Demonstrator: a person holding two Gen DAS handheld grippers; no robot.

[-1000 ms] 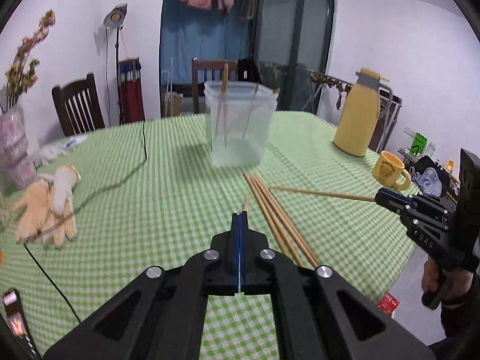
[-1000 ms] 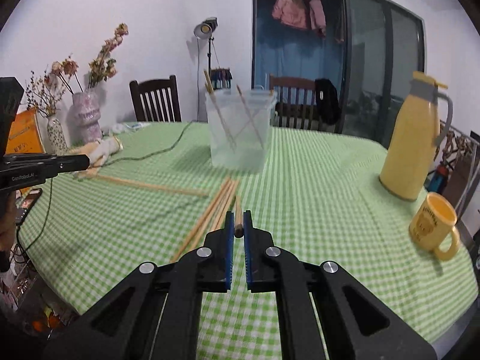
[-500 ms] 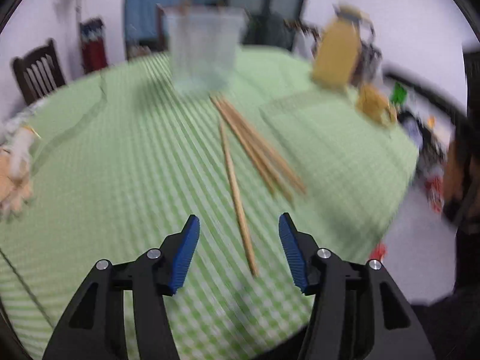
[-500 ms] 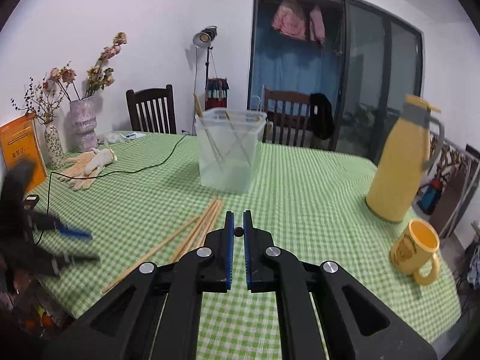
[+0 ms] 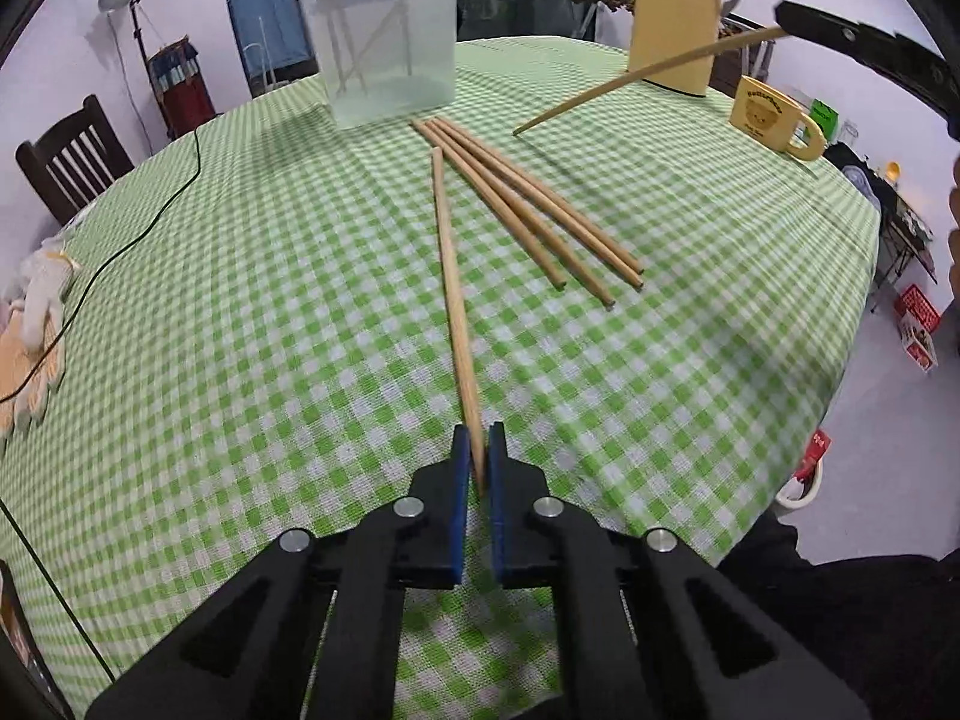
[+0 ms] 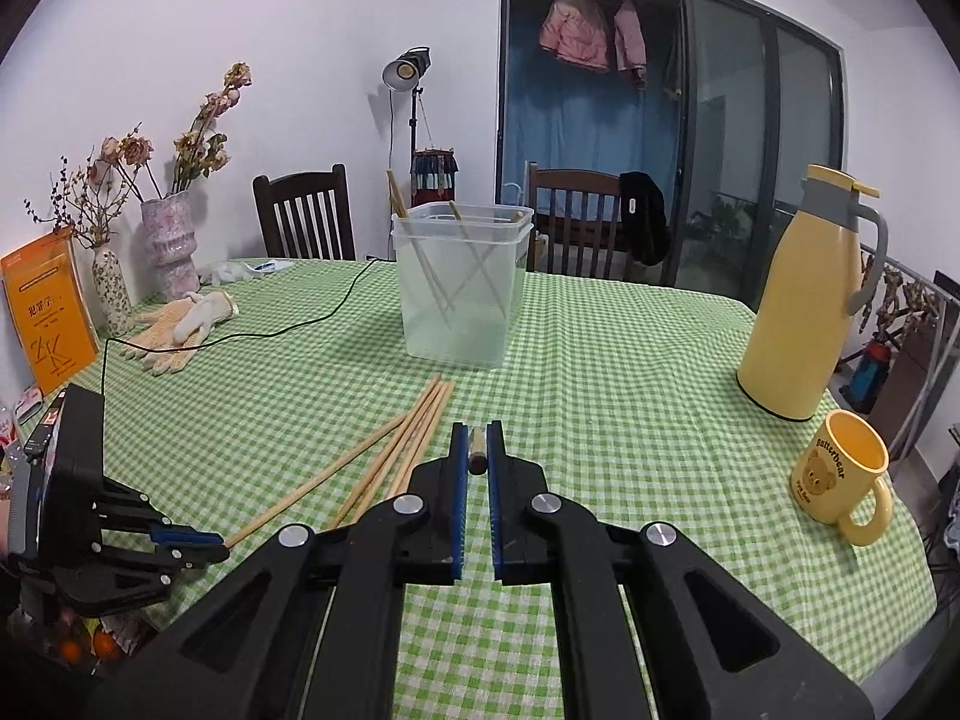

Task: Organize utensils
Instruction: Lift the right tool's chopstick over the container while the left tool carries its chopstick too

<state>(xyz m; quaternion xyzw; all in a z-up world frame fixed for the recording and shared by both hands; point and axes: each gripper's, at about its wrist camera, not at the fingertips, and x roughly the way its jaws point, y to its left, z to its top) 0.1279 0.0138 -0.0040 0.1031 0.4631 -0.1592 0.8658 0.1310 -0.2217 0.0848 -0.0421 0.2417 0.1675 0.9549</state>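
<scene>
My left gripper (image 5: pixel 478 450) is low over the green checked tablecloth (image 5: pixel 240 300), its jaws closing on the near tip of a single wooden chopstick (image 5: pixel 450 276), and the blue pads press on it. Several more chopsticks (image 5: pixel 528 210) lie side by side to its right. The clear plastic container (image 5: pixel 384 36) behind them holds a few chopsticks. My right gripper (image 6: pixel 477 450) is shut on another chopstick (image 5: pixel 648 69), which is seen end-on between its pads. In the right wrist view the left gripper (image 6: pixel 222 549) shows at lower left, on the single chopstick (image 6: pixel 324 480).
A yellow thermos (image 6: pixel 804 300) and a yellow mug (image 6: pixel 846 474) stand at the right. Work gloves (image 6: pixel 180 324), a black cable (image 6: pixel 270 333), vases (image 6: pixel 171 246) and an orange book (image 6: pixel 51 306) sit at the left. Chairs (image 6: pixel 306 210) stand behind the table.
My left gripper opened, dropped toward the table and closed on the near end of the single chopstick. The right gripper stayed almost still, holding its chopstick.
</scene>
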